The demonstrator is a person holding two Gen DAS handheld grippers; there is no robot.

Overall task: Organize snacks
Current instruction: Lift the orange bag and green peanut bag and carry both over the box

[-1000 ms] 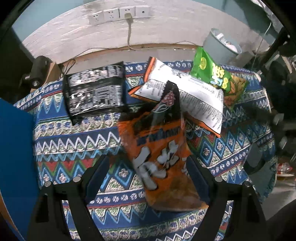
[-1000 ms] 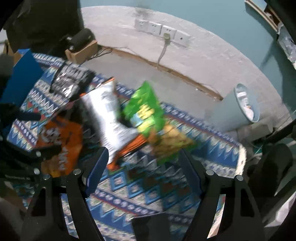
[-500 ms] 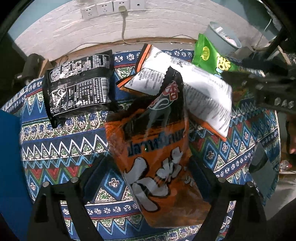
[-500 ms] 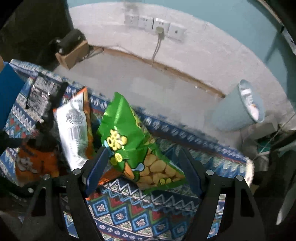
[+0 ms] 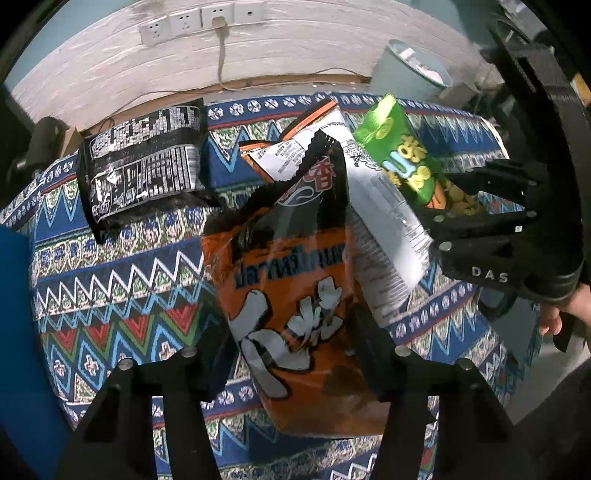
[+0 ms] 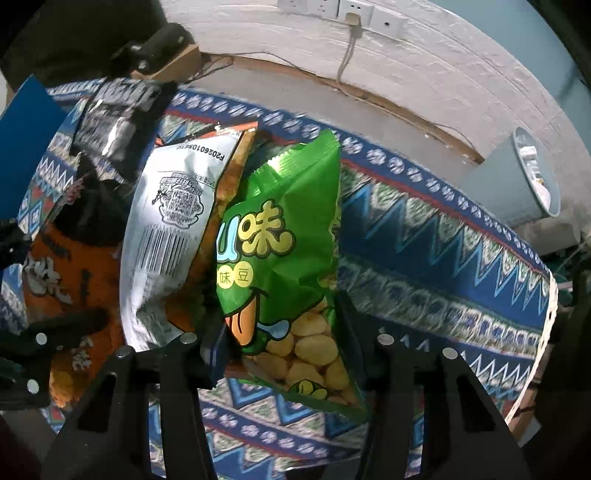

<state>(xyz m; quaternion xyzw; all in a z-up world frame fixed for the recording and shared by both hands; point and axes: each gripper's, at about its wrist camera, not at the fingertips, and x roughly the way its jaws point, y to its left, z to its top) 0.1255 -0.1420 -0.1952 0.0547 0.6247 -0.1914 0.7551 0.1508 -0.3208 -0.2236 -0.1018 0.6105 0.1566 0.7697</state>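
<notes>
Four snack bags lie on one table covered by a patterned blue cloth [image 5: 110, 280]. Farthest left is a single black bag [image 5: 142, 166] printed with white text, lying flat and apart from the rest, near the table's far edge. Next comes one orange bag [image 5: 295, 295] with a black top, its lower part between the fingers of the left gripper [image 5: 295, 354]; the jaws are closing on it, and both fingers sit right against the bag's sides, though whether the pads already press into it cannot be told. Beside it, partly under its right edge, is one silver-white bag [image 5: 384, 218] with orange trim, lying back side up and showing a barcode in the right wrist view [image 6: 173, 229]. To the right again is one green bag [image 6: 280, 258] with yellow characters and pictured yellow beans, overlapping the silver-white bag's right edge. The right gripper [image 6: 280, 332] straddles its lower half, jaws closing, both fingers against the bag's edges; a firm pinch cannot be confirmed. In the left wrist view that gripper [image 5: 480, 206] shows as a black frame over the green bag [image 5: 402, 155], with part of a hand [image 5: 561, 314] behind it. Beyond the table stand one pale blue bin [image 6: 517, 177] on the right and one strip of four wall sockets [image 5: 201, 20] with one plug in it.
</notes>
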